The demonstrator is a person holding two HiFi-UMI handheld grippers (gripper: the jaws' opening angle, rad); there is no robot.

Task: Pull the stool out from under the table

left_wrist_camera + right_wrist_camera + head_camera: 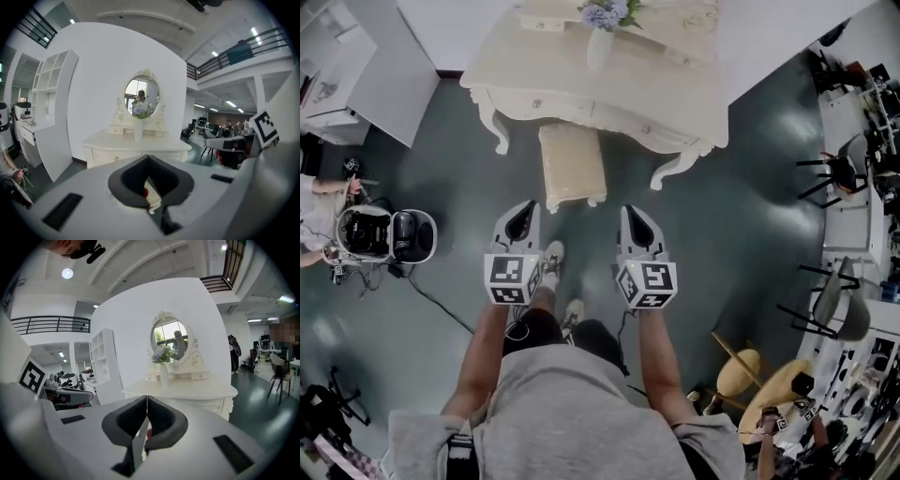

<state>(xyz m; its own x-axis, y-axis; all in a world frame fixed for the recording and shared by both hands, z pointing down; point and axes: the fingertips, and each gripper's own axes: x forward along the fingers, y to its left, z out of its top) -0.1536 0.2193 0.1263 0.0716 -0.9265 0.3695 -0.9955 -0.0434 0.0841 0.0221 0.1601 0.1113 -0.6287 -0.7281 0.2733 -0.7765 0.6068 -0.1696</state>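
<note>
1. A cream dressing table with curved, carved legs (661, 89) was set against a white wall, on a dark grey-green glossy floor (731, 216).
2. A cream rectangular stool with an upholstered seat (572, 164) was placed in the gap between the table's 2 front legs. Its far end was at the table's front edge and most of its seat was seen in front of it. How far it reached underneath could not be told.
3. A slim white vase (599, 49) of pale blue flowers (605, 13) was stood upright on the table top, and behind it an oval mirror in a white ornate frame (142, 96) was seen in both gripper views.
4. The left gripper (523, 214) was held on the person's side of the stool, near its front left corner and apart from it. In the left gripper view its 2 dark padded jaws were clenched together with nothing gripped.
5. The right gripper (634, 217) was held level with the left one, to the right of the stool's front end and clear of it. Its jaws were likewise pressed together on nothing.
6. Both grippers were pointed towards the table, and a cube with black square markers (513, 278) was carried on each.
7. The person's 2 pale shoes (551, 258) were seen on the floor between the grippers.
8. A tall white shelf unit (356, 66) was stood to the table's left.
</note>
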